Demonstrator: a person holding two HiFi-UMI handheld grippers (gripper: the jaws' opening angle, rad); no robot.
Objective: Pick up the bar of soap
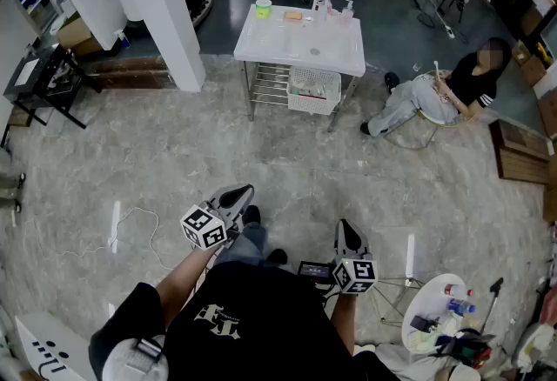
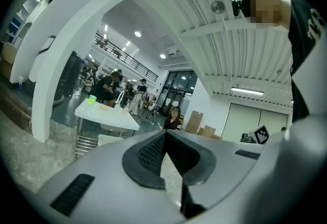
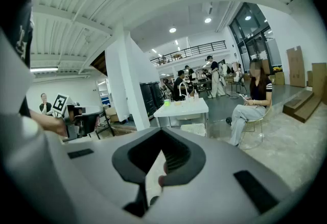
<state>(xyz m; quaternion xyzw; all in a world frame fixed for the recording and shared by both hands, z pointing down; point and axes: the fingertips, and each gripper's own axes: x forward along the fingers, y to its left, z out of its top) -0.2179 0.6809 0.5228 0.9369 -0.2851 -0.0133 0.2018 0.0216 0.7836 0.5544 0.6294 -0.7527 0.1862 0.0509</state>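
The left gripper (image 1: 235,196) and right gripper (image 1: 347,232) have their fingers closed on nothing. The bar of soap (image 1: 293,16) on the far table (image 1: 283,46) is probably hard, light and slippery, best pinched across its flat sides.

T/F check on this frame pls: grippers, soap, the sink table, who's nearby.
1. The left gripper holds the bar of soap. False: it is shut on nothing; the soap lies on the white table, far ahead of the person.
2. A green cup stands on that table. True.
3. The seated person is left of the table in the head view. False: to its right.
4. A basket sits under the table top. True.
5. The right gripper is shut and empty. True.
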